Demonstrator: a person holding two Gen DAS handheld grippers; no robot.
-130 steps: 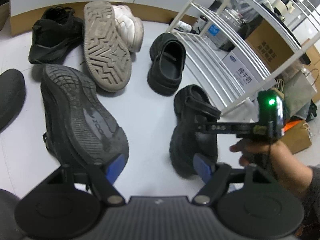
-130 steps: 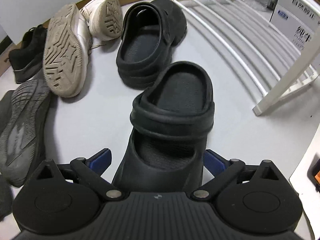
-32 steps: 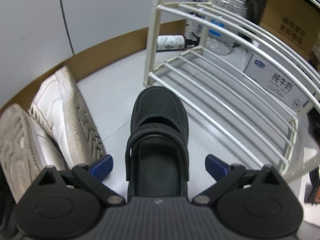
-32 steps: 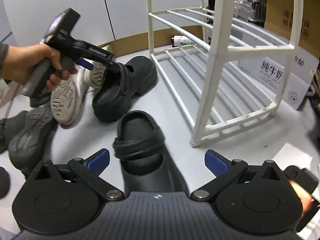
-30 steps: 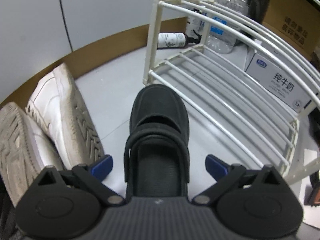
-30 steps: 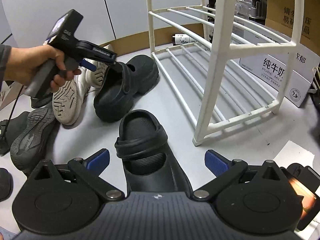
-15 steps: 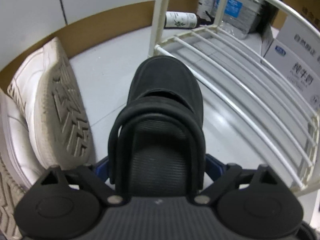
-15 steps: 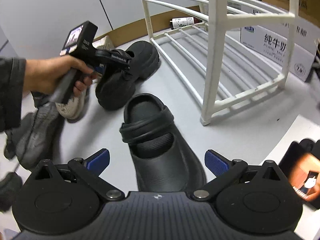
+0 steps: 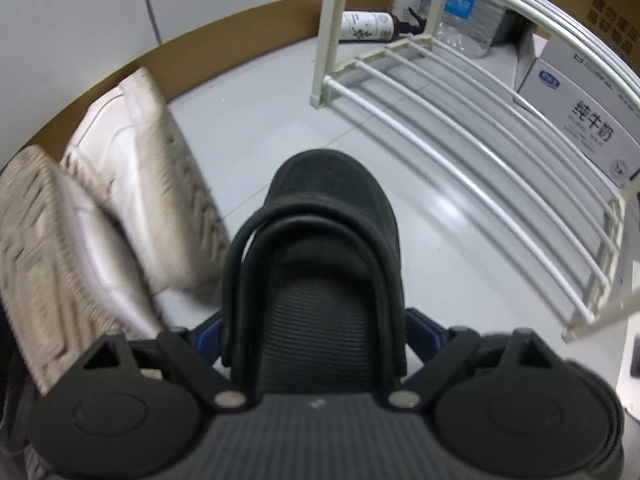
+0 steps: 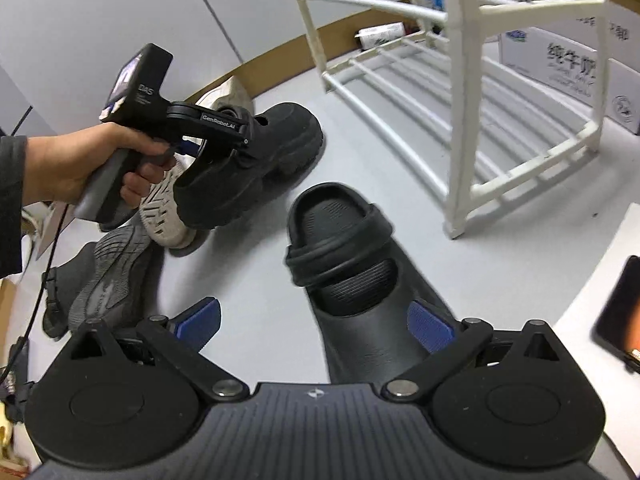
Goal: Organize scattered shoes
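Note:
My left gripper [image 9: 314, 326] is shut on the heel of a black clog [image 9: 332, 200]; in the right wrist view this clog [image 10: 256, 160] is tilted, heel raised, toe near the floor. My right gripper [image 10: 316, 320] is open around the heel of the second black clog [image 10: 344, 256], which lies on the grey floor; the left pad stands apart from it. The white wire shoe rack [image 10: 460, 92] stands to the right, and it also shows in the left wrist view [image 9: 460, 120].
Two white sneakers [image 9: 120, 200] lie on their sides to the left. A dark grey sneaker [image 10: 108, 276] lies sole up on the floor. Bottles [image 9: 368, 26] and a milk carton box [image 9: 580, 120] sit behind the rack. A phone [image 10: 624, 312] lies at right.
My left gripper has closed on the far clog's heel and raised it. My right gripper has stayed open around the near clog and shifted slightly.

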